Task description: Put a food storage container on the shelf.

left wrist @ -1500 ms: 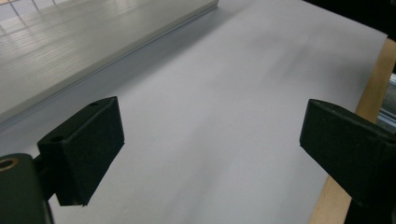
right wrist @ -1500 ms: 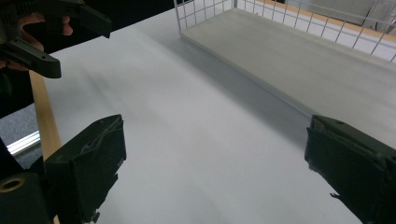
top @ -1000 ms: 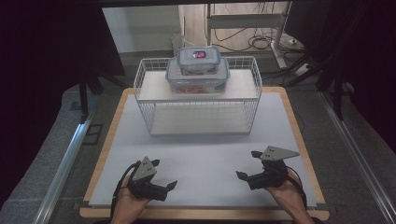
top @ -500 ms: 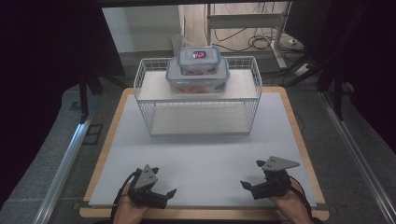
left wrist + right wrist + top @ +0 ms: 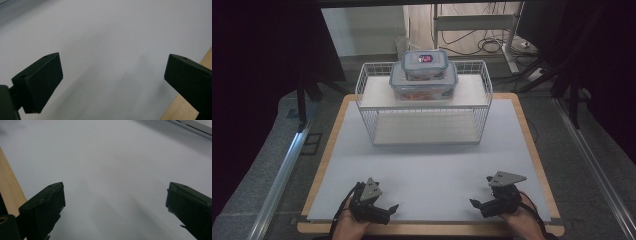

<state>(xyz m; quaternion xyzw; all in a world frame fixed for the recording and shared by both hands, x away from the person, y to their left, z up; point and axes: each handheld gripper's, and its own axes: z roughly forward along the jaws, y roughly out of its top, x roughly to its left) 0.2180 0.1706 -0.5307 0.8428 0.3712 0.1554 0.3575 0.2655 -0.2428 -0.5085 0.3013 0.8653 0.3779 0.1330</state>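
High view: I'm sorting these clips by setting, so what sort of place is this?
Probably a lab recording bench, not a home: a wooden table under a white mat, dark curtains around, loose cables on the floor behind, a wire rack as prop.

Two lidded plastic containers stand stacked: one small container (image 5: 424, 64) on one larger container (image 5: 424, 83). There is one white wire rack (image 5: 424, 122) with two shelf boards, one white mat (image 5: 427, 165), one wooden tabletop (image 5: 532, 145), and two handheld grippers: left gripper (image 5: 384, 212), right gripper (image 5: 482, 205).

floor (image 5: 272, 150): grey carpet | table (image 5: 532, 150): wooden edge | cables (image 5: 482, 45): behind | surroundings: dark
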